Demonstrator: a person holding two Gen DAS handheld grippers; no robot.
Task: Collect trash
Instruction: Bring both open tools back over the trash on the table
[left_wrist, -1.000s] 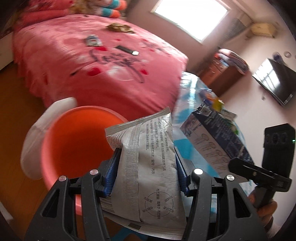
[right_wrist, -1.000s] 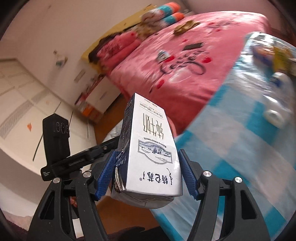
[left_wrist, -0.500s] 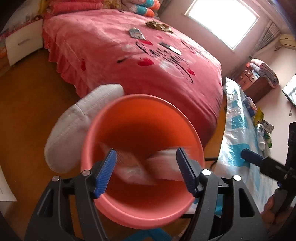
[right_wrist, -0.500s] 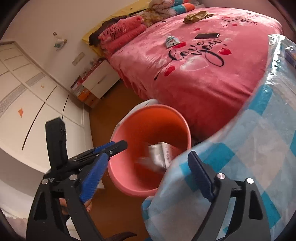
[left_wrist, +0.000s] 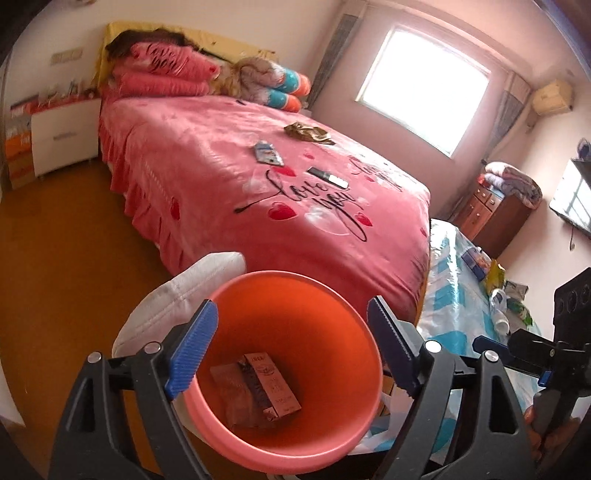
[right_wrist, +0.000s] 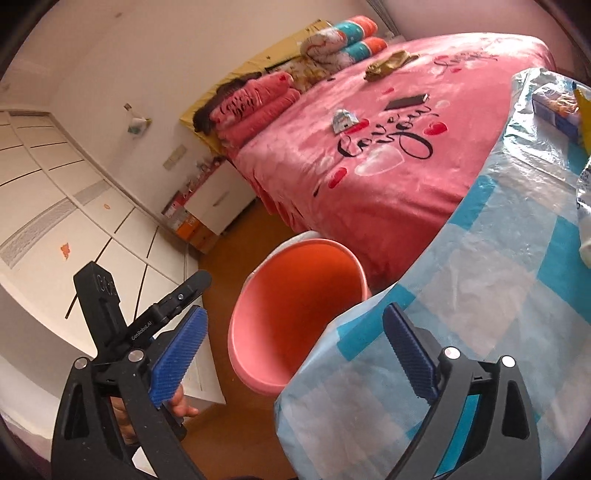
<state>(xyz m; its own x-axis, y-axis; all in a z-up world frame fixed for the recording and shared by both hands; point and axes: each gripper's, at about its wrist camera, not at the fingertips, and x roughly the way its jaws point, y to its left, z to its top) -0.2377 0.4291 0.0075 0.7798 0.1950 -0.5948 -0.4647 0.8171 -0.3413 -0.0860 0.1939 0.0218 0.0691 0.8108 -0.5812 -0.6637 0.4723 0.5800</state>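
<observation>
Trash in bucket: a milk carton (left_wrist: 271, 384) lies on its side at the bottom of the orange bucket (left_wrist: 295, 439), tinted orange by the walls; beside and partly under it lies a flat crumpled wrapper (left_wrist: 231, 391).
Writing on trash: the carton's upper face bears print and a small oval picture, too small to read.
Bucket: round, orange-pink, standing on the wooden floor between the foot corner of the bed (left_wrist: 229, 192) and the near edge of the table (right_wrist: 480, 295); a white cushion-like thing (left_wrist: 184, 291) touches its rim on the far left.
Left claw (left_wrist: 291, 343): blue-padded jaws apart, having just been opening; nothing between them, poised over the bucket's mouth.
Right claw (right_wrist: 291, 347): jaws wide apart, having just been opening, empty; one pad over the floor, the other over the table's blue-and-white checked cover.
Bed: pink spread with hearts and black script "Love you"; on its middle lie a small blue-and-white packet (left_wrist: 267, 153), a dark flat bar (left_wrist: 327, 176) and a crumpled golden-brown wrapper (left_wrist: 308, 132).
Table, far edge: a blue box (right_wrist: 554, 105) and other packets, blurred.
Other writing: "GenRobot.AI" on the left claw's arm in the right wrist view.
</observation>
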